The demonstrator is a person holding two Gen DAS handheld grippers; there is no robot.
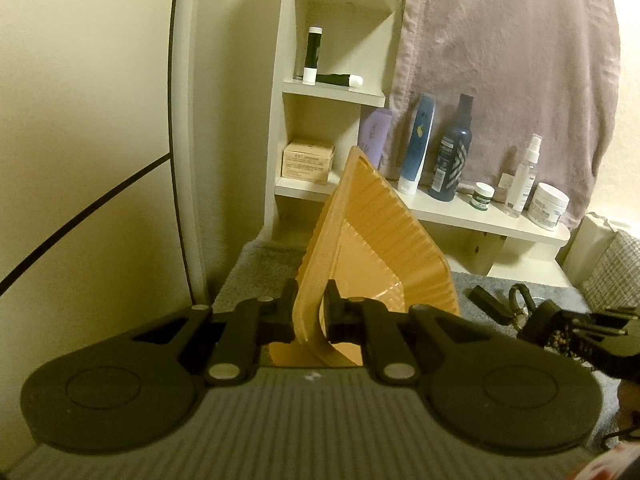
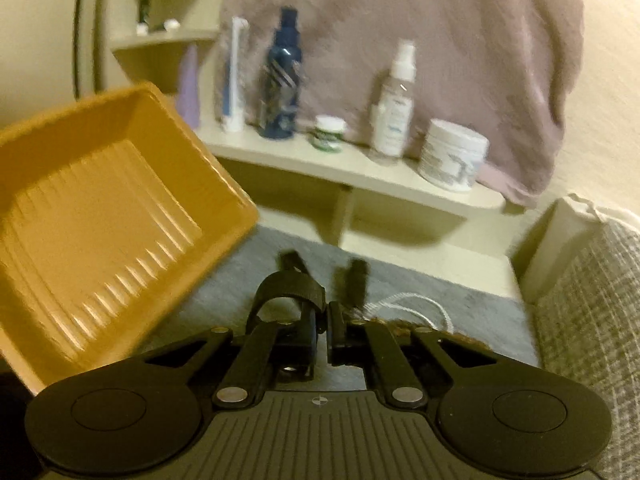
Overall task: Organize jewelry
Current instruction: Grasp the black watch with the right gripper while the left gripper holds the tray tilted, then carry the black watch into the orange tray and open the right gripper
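Jewelry strap (image 2: 290, 292), soft and floppy, is pinched in the right gripper (image 2: 323, 322) jaws; the light, stiff tray (image 1: 372, 232) rim is clamped in the left gripper (image 1: 310, 312).

No text can be read in either view; printed lines are seen on the tan cardboard box (image 1: 308, 160) on the shelf at about ten o'clock in the left wrist view, but they are too small to be made out; label print on the dark blue bottle (image 1: 451, 152), the white jar (image 1: 547, 206) and the clear spray bottle (image 1: 523, 178), at about two o'clock, is likewise illegible; in the right wrist view all labels are blurred.
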